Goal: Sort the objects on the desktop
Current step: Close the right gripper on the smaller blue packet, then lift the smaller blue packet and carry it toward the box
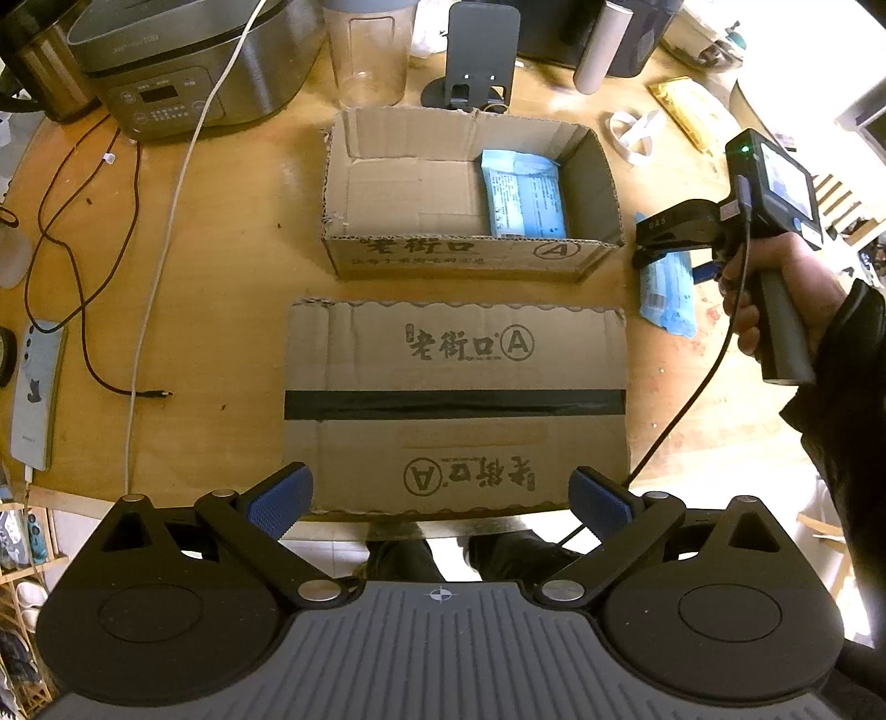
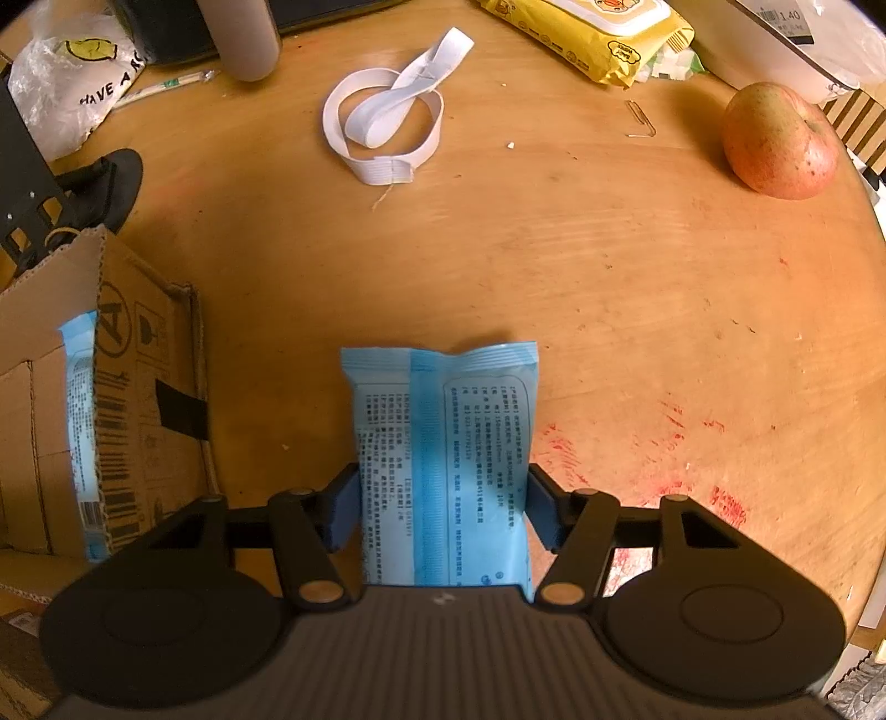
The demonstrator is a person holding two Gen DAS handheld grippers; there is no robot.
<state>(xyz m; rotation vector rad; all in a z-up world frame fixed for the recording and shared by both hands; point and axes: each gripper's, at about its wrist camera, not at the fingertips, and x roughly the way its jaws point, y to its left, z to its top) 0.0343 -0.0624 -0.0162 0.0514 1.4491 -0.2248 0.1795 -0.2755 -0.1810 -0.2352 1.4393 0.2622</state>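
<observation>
An open cardboard box [image 1: 387, 188] sits mid-table with one blue tissue packet [image 1: 523, 194] inside at its right. A second blue packet [image 2: 443, 443] lies between my right gripper's [image 2: 440, 509] blue pads, which press its sides; it also shows in the left wrist view [image 1: 667, 293] just right of the box. The box's corner [image 2: 138, 387] is to the left in the right wrist view. My left gripper [image 1: 440, 498] is open and empty, hovering over the near edge of a flat cardboard lid [image 1: 454, 404].
A rice cooker [image 1: 177, 66], clear jug [image 1: 368, 55], phone stand [image 1: 476, 55] and cables [image 1: 83, 310] stand at the back and left. A phone [image 1: 36, 387] lies at the left edge. A white strap [image 2: 387, 122], yellow wipes pack [image 2: 598, 33] and apple [image 2: 781, 147] lie beyond the right gripper.
</observation>
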